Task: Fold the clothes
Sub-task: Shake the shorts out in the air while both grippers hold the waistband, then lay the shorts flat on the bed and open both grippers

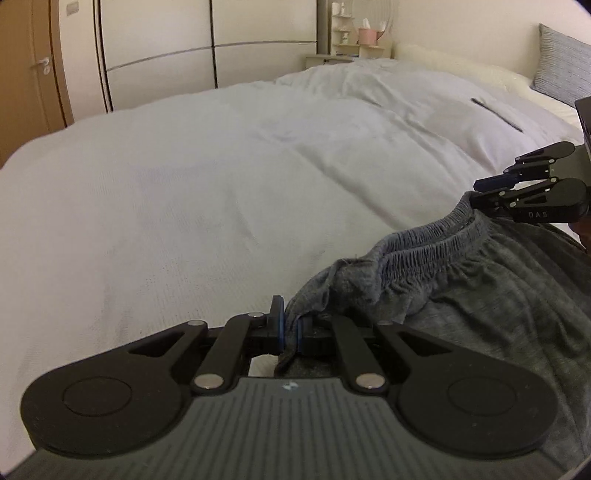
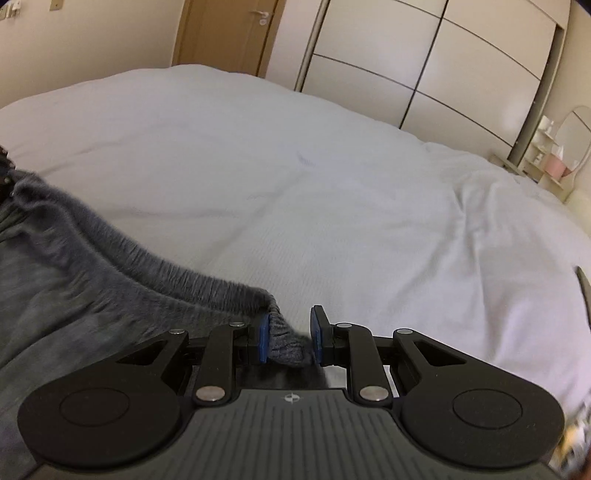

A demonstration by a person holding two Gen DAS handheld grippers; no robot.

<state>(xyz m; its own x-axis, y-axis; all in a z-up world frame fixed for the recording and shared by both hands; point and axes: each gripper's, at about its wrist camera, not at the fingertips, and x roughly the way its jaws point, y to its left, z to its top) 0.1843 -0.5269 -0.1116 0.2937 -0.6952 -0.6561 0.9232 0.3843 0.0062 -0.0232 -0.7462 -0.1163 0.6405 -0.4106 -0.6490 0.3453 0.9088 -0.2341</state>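
Grey garment (image 1: 480,295) (trousers or shorts, judging by the gathered elastic waistband) hangs stretched between two hand-held grippers over a bed. Left gripper (image 1: 290,334): jaws drawn together and clamped on one corner of the waistband, a thin fold of cloth pinched between the blue pads; the rest of the fabric spreads away to the right of the jaws and beneath them. Right gripper (image 2: 289,341): jaws set a little apart yet closed on a thicker bunch of the waistband's other end, both pads pressing the cloth; from here the elastic edge runs off to the left of the jaws. In the left wrist view the right gripper (image 1: 484,192) appears at the far end of the waistband, gripping it. Ahead of both pairs of jaws lies the white duvet (image 1: 221,177), lightly creased. Beyond it stand a pale wardrobe (image 2: 424,62), a wooden door (image 2: 225,33) and, further right, a small shelf with a pink box (image 1: 367,35).
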